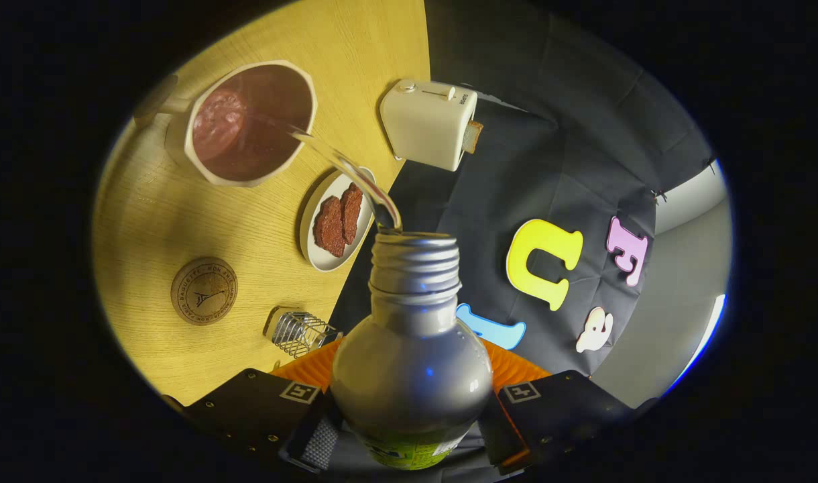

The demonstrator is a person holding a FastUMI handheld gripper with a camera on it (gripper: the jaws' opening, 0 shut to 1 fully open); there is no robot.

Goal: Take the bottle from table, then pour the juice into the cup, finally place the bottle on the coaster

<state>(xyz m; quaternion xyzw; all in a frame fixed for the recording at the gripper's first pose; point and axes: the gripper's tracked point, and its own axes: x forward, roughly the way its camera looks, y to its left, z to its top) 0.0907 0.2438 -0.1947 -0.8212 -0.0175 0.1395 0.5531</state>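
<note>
Bottle point(412, 362), clamped between both fingers of the tilted gripper point(409, 429), streams juice point(348, 168) into the cup point(248, 121).

The silver bottle point(412, 362), uncapped and tilted, sends a clear stream into the cream cup point(248, 124). The cup holds dark liquid. The round wooden coaster point(204, 291) lies bare nearby.
</note>
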